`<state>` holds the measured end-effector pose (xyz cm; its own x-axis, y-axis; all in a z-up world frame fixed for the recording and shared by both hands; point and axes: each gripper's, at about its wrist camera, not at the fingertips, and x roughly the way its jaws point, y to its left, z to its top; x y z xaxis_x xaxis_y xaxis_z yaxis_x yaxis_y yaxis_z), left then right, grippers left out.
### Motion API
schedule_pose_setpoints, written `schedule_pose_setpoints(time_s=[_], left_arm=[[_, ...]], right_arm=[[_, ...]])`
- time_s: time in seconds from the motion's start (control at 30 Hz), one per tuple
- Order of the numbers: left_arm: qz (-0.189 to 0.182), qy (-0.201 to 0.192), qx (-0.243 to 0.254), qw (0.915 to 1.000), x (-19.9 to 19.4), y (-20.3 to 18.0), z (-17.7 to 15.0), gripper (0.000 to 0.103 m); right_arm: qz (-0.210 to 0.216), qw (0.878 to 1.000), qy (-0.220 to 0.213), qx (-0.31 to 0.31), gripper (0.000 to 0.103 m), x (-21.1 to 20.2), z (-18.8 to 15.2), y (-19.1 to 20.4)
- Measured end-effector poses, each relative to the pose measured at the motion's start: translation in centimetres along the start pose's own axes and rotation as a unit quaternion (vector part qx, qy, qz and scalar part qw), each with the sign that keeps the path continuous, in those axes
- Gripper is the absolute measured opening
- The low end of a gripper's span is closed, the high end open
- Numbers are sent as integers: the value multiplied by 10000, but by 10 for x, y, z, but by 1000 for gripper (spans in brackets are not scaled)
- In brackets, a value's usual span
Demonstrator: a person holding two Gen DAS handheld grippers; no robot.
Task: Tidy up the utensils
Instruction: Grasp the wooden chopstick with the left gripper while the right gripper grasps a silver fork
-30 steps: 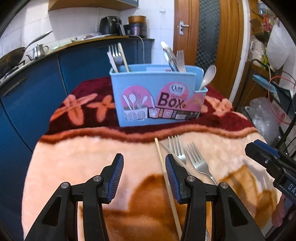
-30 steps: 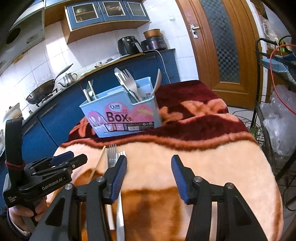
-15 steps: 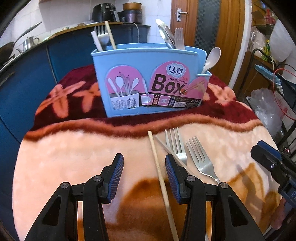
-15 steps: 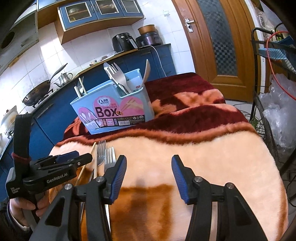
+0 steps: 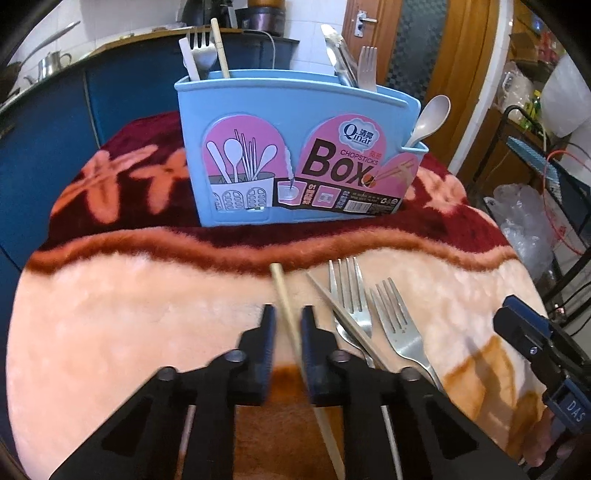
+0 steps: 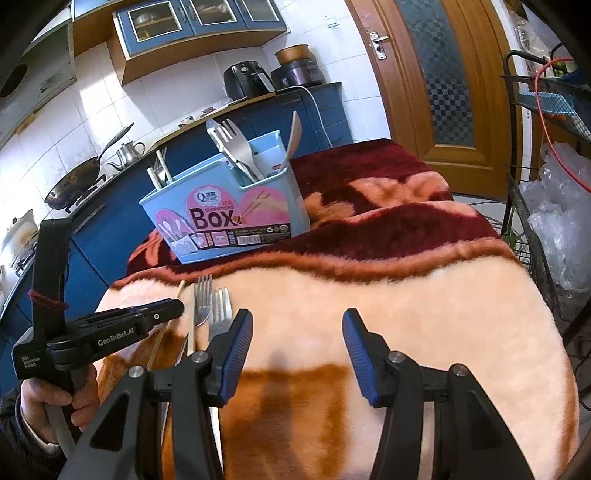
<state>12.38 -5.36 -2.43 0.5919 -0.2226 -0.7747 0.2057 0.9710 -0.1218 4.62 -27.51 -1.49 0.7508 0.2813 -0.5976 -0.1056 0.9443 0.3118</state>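
Black jaws of your left gripper (image 5: pixel 288 321) have just been closing around one wooden chopstick (image 5: pixel 281 291) lying on the blanket (image 5: pixel 129 314); whether the pads are pinching it is hard to tell. Your right gripper (image 6: pixel 297 336) is hanging spread and empty. Beside them, two forks (image 5: pixel 397 325) and a second chopstick (image 5: pixel 332 299) are lying partly hidden, near the blue utensil box (image 5: pixel 258 110).

White tiled walls (image 6: pixel 110 110) back a blue counter (image 6: pixel 258 110) at far left, bearing a wok (image 6: pixel 70 181), a kettle (image 6: pixel 127 151) and a black air fryer (image 6: pixel 245 79). Blue-fronted wall cupboards (image 6: pixel 199 16) hang above. A wooden door (image 6: pixel 436 74) with patterned glass stands at far right, beside a metal rack (image 6: pixel 539 110).
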Motion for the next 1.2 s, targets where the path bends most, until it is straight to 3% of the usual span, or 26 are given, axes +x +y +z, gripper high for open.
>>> schedule_pose_setpoints(time_s=[0.33, 0.7, 1.2], left_arm=[[-194, -378, -437, 9981, -27, 24, -5, 5], [37, -985, -493, 9939, -60, 46, -12, 5], [-115, -957, -699, 9929, -55, 59, -19, 5]], right_arm=[[107, 9993, 213, -280, 54, 9, 6, 24], [153, 9931, 858, -780, 54, 46, 11, 56], [-44, 9808, 1272, -1477, 37, 75, 16, 81]])
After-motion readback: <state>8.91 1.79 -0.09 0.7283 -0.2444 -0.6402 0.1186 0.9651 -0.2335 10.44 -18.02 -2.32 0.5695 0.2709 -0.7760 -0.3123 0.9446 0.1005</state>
